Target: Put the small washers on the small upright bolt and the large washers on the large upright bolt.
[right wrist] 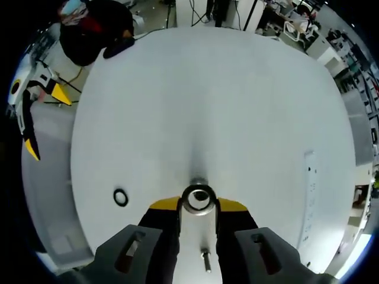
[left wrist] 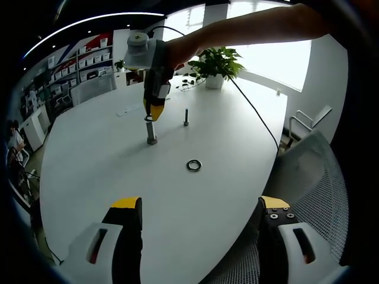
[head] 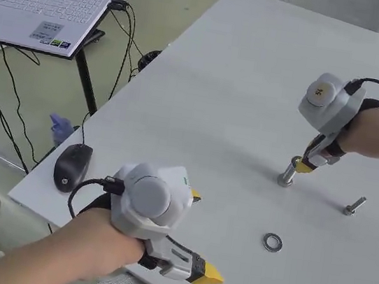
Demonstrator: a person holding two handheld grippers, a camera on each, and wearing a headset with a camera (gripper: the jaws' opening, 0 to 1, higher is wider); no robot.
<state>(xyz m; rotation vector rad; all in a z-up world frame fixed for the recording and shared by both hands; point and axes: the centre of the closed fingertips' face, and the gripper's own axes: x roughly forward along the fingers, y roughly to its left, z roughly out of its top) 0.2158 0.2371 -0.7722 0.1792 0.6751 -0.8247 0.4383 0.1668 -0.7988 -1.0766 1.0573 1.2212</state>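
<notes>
**Right claw** (right wrist: 198, 207) – jaws drawn in on a washer (right wrist: 185, 199), held flat at the yellow tips. In the head view it hangs mid-table, well in from the edges.

**Large bolt** (head: 287, 173) – upright on its head, long axis vertical. It stands directly beneath the held washer, and in the right gripper view the ring's hole looks centred over the bolt's top. Whether ring and tip touch cannot be told. By my reading, the coming move is a straight drop along that axis, so hole and shank must stay in line.

**Small bolt** (head: 354, 206) – upright, near the large bolt, on the side toward the table's right edge.

**Loose washer** (head: 273, 242) – flat on the table, between the large bolt and the near edge. The left claw is the nearer one.

**Left claw** (left wrist: 198, 204) – jaws wide apart, holding nothing, at the near edge.
</notes>
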